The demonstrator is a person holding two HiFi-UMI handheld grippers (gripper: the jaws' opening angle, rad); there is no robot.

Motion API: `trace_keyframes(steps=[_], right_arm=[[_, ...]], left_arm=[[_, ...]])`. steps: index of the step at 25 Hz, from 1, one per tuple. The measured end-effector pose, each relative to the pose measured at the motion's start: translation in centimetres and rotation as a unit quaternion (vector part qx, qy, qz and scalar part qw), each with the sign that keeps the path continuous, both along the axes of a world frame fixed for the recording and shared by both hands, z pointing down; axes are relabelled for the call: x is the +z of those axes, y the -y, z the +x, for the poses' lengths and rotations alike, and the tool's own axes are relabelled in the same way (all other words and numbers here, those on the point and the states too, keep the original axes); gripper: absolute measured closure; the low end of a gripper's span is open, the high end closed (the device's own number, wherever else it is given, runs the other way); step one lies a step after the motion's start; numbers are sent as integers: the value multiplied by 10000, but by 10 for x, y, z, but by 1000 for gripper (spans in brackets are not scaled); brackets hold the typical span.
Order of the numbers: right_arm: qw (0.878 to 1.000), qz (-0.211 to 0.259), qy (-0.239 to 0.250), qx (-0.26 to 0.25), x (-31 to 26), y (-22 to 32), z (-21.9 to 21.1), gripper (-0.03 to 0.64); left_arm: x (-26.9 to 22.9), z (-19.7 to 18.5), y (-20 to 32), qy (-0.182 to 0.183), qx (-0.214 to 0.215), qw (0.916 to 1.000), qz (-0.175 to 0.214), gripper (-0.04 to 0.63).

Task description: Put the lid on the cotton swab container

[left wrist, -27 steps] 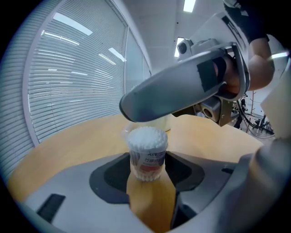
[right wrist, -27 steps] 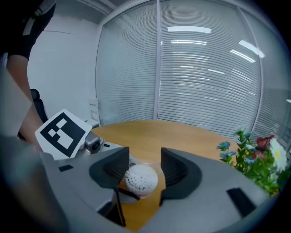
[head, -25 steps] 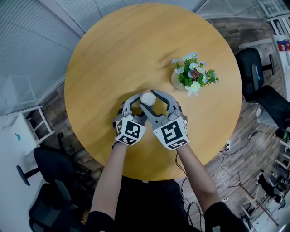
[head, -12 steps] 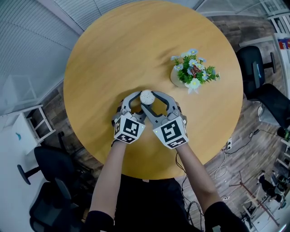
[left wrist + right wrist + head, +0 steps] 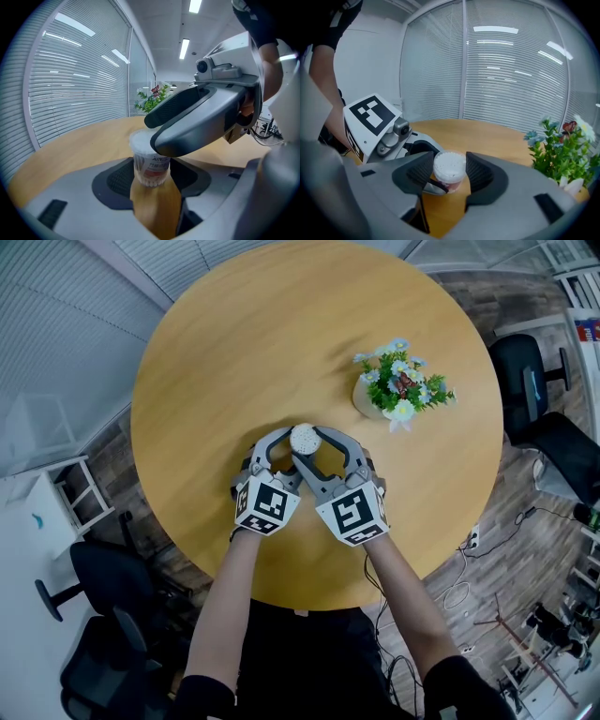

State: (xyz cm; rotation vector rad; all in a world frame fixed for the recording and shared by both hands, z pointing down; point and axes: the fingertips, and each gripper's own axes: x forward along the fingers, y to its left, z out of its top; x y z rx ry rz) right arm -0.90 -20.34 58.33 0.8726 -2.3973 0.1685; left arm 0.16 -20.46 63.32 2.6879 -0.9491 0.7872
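Observation:
The cotton swab container (image 5: 304,439) stands on the round wooden table (image 5: 281,334), a small clear tub with a red label (image 5: 151,165) and a whitish lid on top (image 5: 449,166). Both grippers meet on it from the near side. My left gripper (image 5: 293,449) clamps the tub's body low down (image 5: 152,176), its right pad partly hidden behind the other gripper's finger (image 5: 201,122). My right gripper (image 5: 308,443) crosses above it, and its two pads press the lid at the tub's top rim (image 5: 449,172). The swab tips show white through the top.
A small pot of artificial flowers (image 5: 401,390) stands on the table to the right of the grippers, close to the right gripper's side (image 5: 565,150). Office chairs (image 5: 525,381) and a white shelf (image 5: 56,502) stand on the floor round the table.

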Motion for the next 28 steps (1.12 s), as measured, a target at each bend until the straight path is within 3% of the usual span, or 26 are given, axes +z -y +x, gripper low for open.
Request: trace_keyframes(steps=[9,14,18,22,25,28], right_arm=[[9999,83,24,90,2,-2,0,405],[9968,-123,739,261,-9,5,-3,413],[9964,-121,797,281,-9,3,-5,417],[9909,-391,1202,454,-10,5,0,425],[9889,-477,1258,632,-10,9,6,469],[9937,-270,926,563,-6,11,7,548]], left_arm=[[-1,0,-1,-93,35,9999,21,356],[-1,0,-1,-55,5,10000,17,356],[-1,-1,-1,-67,-2,10000,9,356],[-1,0,0,-51,-3,10000,15,357],[-1,0,-1,-48,0,10000,16,357],[0,-1,-2,-49,0,10000,16,357]])
